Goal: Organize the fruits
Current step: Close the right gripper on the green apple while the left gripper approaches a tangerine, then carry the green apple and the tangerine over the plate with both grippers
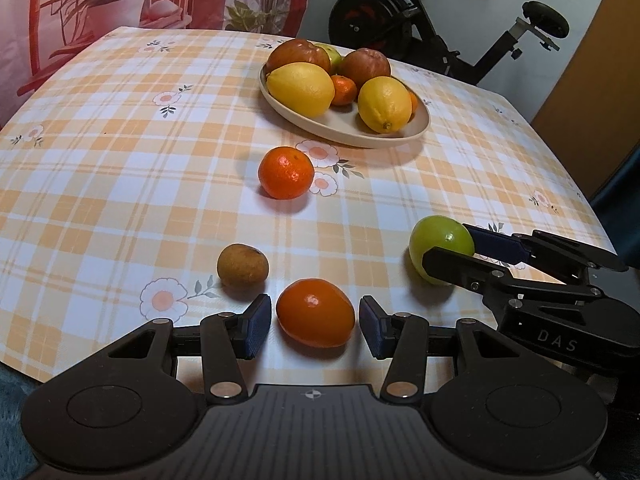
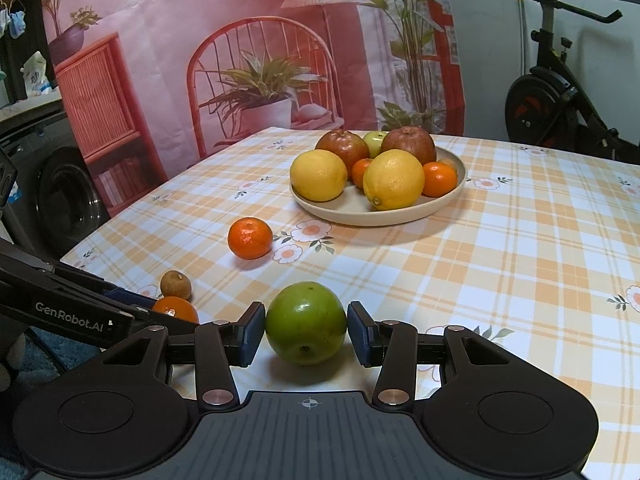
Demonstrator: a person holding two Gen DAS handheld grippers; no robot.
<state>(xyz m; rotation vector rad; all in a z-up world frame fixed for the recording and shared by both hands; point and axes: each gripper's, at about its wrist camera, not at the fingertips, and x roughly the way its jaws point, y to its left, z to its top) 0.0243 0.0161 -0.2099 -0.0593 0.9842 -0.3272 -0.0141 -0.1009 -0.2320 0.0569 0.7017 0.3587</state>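
My left gripper [image 1: 315, 326] is open, its pads on either side of an orange [image 1: 315, 313] that rests on the checked tablecloth, with small gaps. My right gripper [image 2: 306, 330] is open around a green apple [image 2: 306, 323] on the table; the pads stand close to its sides. The apple also shows in the left wrist view [image 1: 440, 246]. A beige plate [image 2: 360, 212] further back holds lemons, red apples, a green fruit and small oranges. A loose mandarin [image 1: 285, 173] and a small brown fruit [image 1: 242, 265] lie between.
The table's left edge [image 2: 120, 212] and near edge lie close to the grippers. An exercise bike [image 2: 560, 92] stands behind the table at the right. A printed backdrop [image 2: 240, 60] hangs behind the far edge.
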